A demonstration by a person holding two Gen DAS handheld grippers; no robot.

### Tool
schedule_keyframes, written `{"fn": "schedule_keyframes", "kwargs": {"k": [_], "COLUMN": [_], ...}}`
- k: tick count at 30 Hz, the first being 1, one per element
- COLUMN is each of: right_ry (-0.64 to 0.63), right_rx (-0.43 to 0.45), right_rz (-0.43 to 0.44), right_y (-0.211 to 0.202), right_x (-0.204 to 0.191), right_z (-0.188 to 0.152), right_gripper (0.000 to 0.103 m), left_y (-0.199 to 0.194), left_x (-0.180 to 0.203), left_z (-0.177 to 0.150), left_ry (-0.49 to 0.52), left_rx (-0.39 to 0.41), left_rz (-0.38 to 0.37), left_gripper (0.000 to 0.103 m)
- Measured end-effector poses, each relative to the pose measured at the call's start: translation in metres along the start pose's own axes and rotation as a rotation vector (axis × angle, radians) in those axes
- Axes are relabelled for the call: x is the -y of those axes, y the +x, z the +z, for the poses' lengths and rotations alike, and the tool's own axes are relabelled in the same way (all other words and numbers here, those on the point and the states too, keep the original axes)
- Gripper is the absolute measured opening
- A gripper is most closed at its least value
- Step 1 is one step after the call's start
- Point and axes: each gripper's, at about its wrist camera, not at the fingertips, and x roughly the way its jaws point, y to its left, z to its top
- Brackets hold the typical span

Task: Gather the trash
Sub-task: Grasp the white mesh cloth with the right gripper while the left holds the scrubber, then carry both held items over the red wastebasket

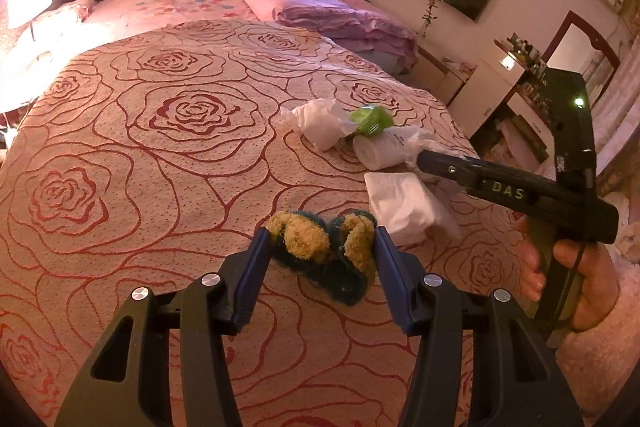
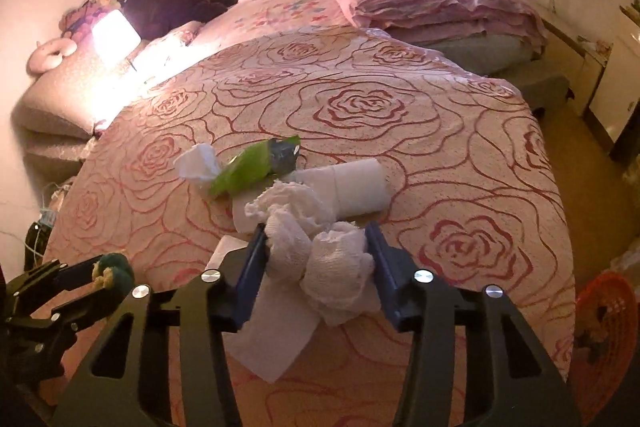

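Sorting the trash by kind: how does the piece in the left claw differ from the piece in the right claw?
The scouring sponge in the left claw is yellow and dark green; the crumpled tissue in the right claw is white. The sponge is a fuzzy folded pad, while the tissue is a thin, wrinkled wad spilling past the pads. Both are squeezed between blue pads above the rose bedspread.

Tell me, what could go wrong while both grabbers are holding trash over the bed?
1. The crumpled white tissue wad bulges out past the right gripper, so a loose part might slip free.
2. The left gripper pinches the yellow-and-green scrubber near its fingertips; it might drop.
3. The orange basket sits low beside the bed, so trash could fall on the way.
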Motion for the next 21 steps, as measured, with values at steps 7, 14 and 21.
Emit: {"fn": "schedule_keyframes", "kwargs": {"k": [7, 14, 21], "right_ry": [0.069, 0.091, 0.137], "right_rx": [0.033, 0.078, 0.123], "right_rz": [-0.021, -0.087, -0.121], "right_y": [-0.029, -0.057, -0.083], "right_x": [0.023, 0.042, 0.061], "right_z": [-0.016, -0.031, -0.039], "right_gripper": [0.046, 0.046, 0.046], "left_y": [0.001, 0.006, 0.010], "left_x": [0.013, 0.039, 0.071], "left_z": [0.006, 0.017, 0.029], "left_ry": [0.026, 0.082, 0.151], "left_rx": [0.007, 0.012, 0.024], "left_rz": [-0.005, -0.026, -0.061], "left_gripper": [0.050, 0.050, 0.050]}}
